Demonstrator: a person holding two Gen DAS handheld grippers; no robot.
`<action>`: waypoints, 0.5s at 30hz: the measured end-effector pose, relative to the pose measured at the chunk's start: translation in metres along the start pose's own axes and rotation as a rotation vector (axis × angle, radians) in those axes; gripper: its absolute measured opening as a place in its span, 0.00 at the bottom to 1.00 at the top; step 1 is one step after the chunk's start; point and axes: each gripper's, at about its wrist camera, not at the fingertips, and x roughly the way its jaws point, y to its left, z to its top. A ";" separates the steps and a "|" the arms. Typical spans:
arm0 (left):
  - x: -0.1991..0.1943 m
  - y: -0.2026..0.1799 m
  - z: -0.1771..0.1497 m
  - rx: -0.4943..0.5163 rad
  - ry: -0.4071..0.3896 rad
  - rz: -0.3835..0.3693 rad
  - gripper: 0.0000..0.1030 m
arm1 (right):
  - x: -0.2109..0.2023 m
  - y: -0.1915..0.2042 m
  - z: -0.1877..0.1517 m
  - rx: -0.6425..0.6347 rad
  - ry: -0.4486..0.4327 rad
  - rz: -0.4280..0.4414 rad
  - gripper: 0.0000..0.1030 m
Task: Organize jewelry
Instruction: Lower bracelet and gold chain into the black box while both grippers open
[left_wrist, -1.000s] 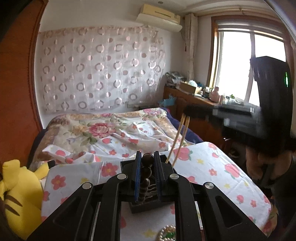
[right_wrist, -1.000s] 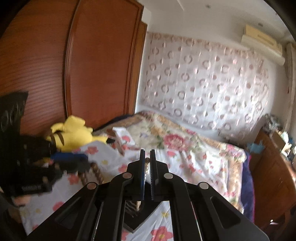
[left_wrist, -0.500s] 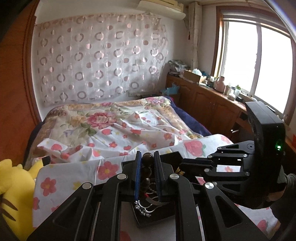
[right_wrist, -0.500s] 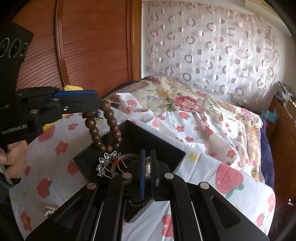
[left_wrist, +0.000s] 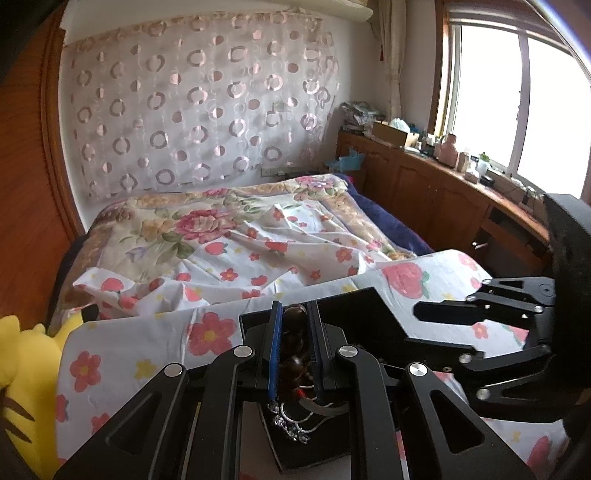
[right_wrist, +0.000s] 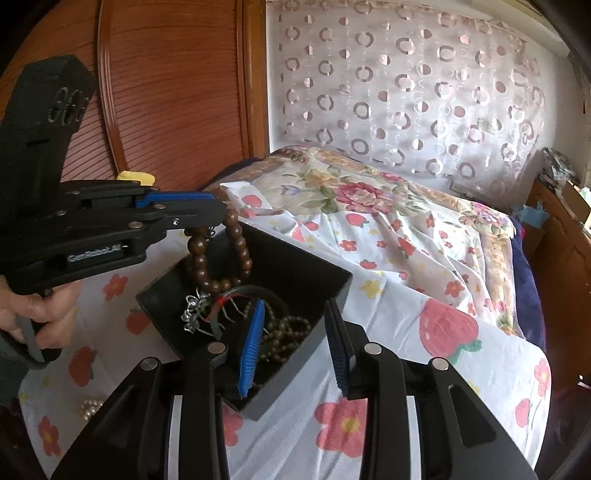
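I am holding the left gripper (right_wrist: 218, 216) pinched on the brown wooden bead bracelet (right_wrist: 218, 254), its two fingers pressed against the top beads. The bracelet is hanging as a loop — its lower beads are dipping into the black box (right_wrist: 332, 295) and sitting just above the contents. In the left wrist view the same dark beads (left_wrist: 293, 343) are showing squeezed between the blue pads (left_wrist: 275, 350).

I am keeping the right gripper (right_wrist: 295, 343) spread wide, with nothing between its fingers. Its left pad (right_wrist: 251, 347) is sitting inside the box, while the right pad is lying outside the box wall, over the near right corner.

Inside the box I am seeing a silver chain piece (right_wrist: 194, 310), a grey band with a red mark (right_wrist: 221, 306), and a strand of small olive-brown beads (right_wrist: 284, 332) — all lying in one open compartment.

The box is resting on a white sheet printed with flowers and strawberries (right_wrist: 406, 332). A cluster of pearl beads (right_wrist: 90, 408) is lying on the sheet, well apart from the box, toward the near left. A yellow plush toy (left_wrist: 26, 369) is lying beside the sheet at the left edge.
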 end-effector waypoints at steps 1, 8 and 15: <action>0.002 -0.001 -0.001 0.006 0.005 0.008 0.12 | 0.000 0.000 -0.001 0.003 0.001 -0.001 0.35; 0.008 -0.002 -0.006 0.008 0.031 0.016 0.12 | 0.000 -0.001 -0.006 0.007 0.005 -0.004 0.35; 0.001 -0.004 -0.010 0.005 0.017 0.031 0.35 | 0.000 0.002 -0.011 0.015 0.010 -0.003 0.35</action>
